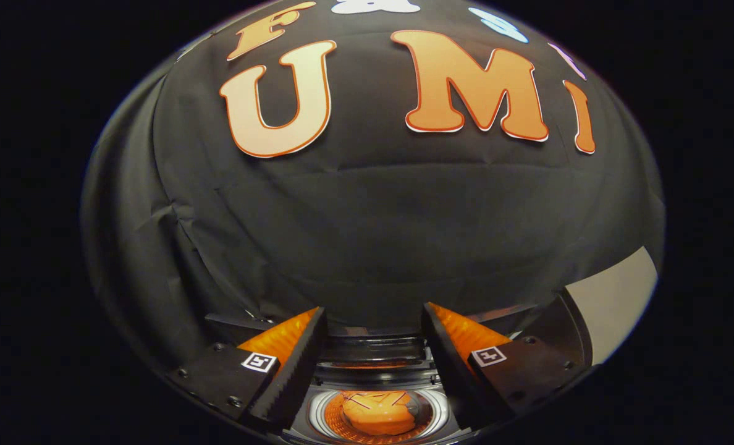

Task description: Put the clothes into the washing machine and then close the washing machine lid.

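Gripper: the hand-held two-finger gripper (373,321) stands with its fingers spread wide apart, the gap between them bare, nothing pressed by either one. Each finger (296,364) has a ridged, saw-toothed inner face, and each carries a small square black-and-white marker tag (259,362) on its mount.

Clothes: a bright orange, crumpled cloth garment (379,413) lies below the gap between the two fingers, bundled into a rounded heap with a few folds across its top. It sits apart from both fingers, touching neither.

Drum: the garment rests inside the round, shiny metal drum (324,413) of the washing machine; the drum's ribbed silver wall rings the cloth, and orange glow reflects off the metal around it.

Washing machine: the dark top-loading washing machine (373,371) shows its opening between the fingers, so the garment is already inside it. Just beyond the drum runs the dark back rim of the opening, with an orange reflection on it.

Lid: how it stands cannot be told clearly; the opening below the fingers is uncovered.

Right of the fingers: a dark angled panel (574,327) rises beside the right finger, and past it a pale grey-white flat surface (617,296).

Background: the creased black cloth wall (373,222) of the booth hangs well beyond the fingers.
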Demonstrator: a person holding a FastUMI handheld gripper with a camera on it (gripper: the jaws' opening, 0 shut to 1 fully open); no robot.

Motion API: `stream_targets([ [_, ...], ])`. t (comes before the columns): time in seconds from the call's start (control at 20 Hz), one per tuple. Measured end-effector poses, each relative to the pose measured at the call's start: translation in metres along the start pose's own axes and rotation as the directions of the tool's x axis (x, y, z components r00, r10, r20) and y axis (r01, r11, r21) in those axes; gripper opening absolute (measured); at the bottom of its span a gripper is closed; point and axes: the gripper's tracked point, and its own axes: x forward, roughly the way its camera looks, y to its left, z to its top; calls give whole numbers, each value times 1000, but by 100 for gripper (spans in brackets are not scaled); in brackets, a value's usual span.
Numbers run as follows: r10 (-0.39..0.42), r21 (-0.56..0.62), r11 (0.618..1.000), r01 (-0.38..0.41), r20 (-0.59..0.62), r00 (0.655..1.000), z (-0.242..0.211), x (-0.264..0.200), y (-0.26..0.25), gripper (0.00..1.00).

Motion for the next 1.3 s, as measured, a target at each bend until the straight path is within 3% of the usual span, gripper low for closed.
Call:
stream_targets([
  [0.3,-23,-24,999,22,-11,1000,-4,3,-5,100],
  [1.3,-1,-62,998,4,58,998,-67,-79,-5,99],
])
